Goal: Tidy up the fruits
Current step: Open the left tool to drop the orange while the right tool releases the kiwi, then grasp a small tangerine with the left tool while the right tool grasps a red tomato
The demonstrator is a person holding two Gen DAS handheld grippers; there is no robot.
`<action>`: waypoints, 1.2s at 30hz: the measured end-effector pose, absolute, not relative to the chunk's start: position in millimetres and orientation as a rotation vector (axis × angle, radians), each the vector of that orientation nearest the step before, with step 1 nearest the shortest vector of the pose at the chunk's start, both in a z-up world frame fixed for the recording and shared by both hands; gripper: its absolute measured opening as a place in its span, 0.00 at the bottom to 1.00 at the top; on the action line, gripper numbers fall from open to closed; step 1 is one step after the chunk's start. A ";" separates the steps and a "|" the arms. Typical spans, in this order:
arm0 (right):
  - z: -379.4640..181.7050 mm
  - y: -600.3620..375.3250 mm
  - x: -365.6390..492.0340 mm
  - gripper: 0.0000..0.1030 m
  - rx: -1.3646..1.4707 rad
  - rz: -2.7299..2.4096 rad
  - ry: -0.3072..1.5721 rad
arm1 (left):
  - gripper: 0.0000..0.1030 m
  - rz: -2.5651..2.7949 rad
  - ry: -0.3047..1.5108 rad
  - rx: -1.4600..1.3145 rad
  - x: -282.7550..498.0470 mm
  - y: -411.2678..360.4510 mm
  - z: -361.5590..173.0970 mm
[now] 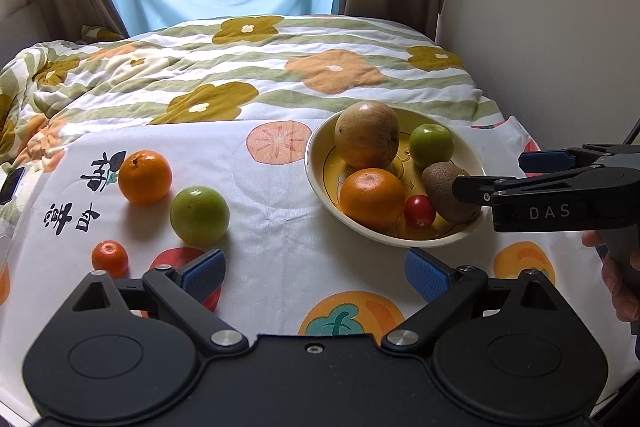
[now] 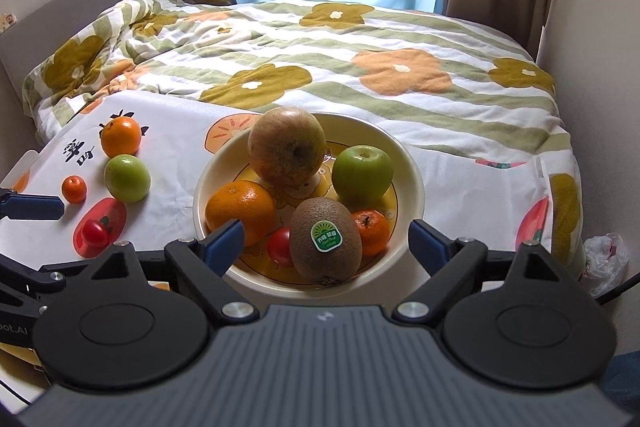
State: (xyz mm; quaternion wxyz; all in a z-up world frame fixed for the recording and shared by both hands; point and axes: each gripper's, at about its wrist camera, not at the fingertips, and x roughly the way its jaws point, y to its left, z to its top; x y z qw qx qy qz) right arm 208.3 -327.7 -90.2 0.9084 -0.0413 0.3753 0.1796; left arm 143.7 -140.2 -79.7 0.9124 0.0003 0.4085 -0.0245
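A cream bowl point(image 2: 414, 167) point(image 1: 316, 163) holds a brownish apple point(image 2: 286, 151), a green apple point(image 2: 362, 173), an orange point(image 2: 240, 207), a kiwi point(image 2: 326, 245) with a sticker, a cherry tomato point(image 2: 280, 247) and a small tangerine point(image 2: 372, 231). On the cloth to its left lie an orange point(image 1: 145, 177), a green apple point(image 1: 199, 215), a small tangerine point(image 1: 110, 259) and a cherry tomato point(image 2: 95, 233). My right gripper point(image 2: 326, 243) is open, its jaws standing on either side of the kiwi at the bowl's near edge. My left gripper point(image 1: 316, 273) is open and empty over the cloth.
The fruit lies on a white fruit-print cloth point(image 1: 280, 259) spread over a bed with a flowered quilt point(image 1: 240, 67). A wall point(image 1: 560, 27) runs along the right. Curtains and a blue sheet hang behind. A plastic bag point(image 2: 606, 259) lies at the bed's right side.
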 end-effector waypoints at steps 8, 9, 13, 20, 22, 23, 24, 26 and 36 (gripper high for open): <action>-68.6 -327.6 191.1 1.00 -0.061 0.357 0.766 | 0.96 0.002 0.807 -0.016 112.4 -126.1 -56.9; -66.1 -326.9 188.6 1.00 -0.055 0.356 0.769 | 0.96 0.007 0.802 -0.016 108.5 -123.0 -54.2; -57.7 -322.5 175.9 1.00 -0.017 0.328 0.760 | 0.96 0.018 0.791 -0.009 94.8 -108.2 -45.4; -49.0 -300.4 157.2 1.00 0.009 0.265 0.741 | 0.97 0.040 0.760 -0.003 78.3 -73.3 -34.3; -48.5 -289.5 153.8 1.00 0.016 0.261 0.739 | 0.97 0.043 0.762 -0.001 78.6 -60.0 -34.3; -48.3 -284.3 152.4 1.00 0.019 0.254 0.737 | 0.97 0.042 0.767 0.000 79.3 -53.2 -35.0; -48.2 -278.3 150.8 1.00 0.026 0.244 0.733 | 0.97 0.039 0.775 0.003 80.6 -46.5 -35.7; -47.9 -266.5 147.5 1.00 0.037 0.226 0.728 | 0.97 0.034 0.787 0.016 83.3 -33.7 -37.3; -61.4 -199.3 139.0 1.00 0.064 0.232 0.803 | 0.97 -0.062 0.823 0.088 106.6 31.5 -57.5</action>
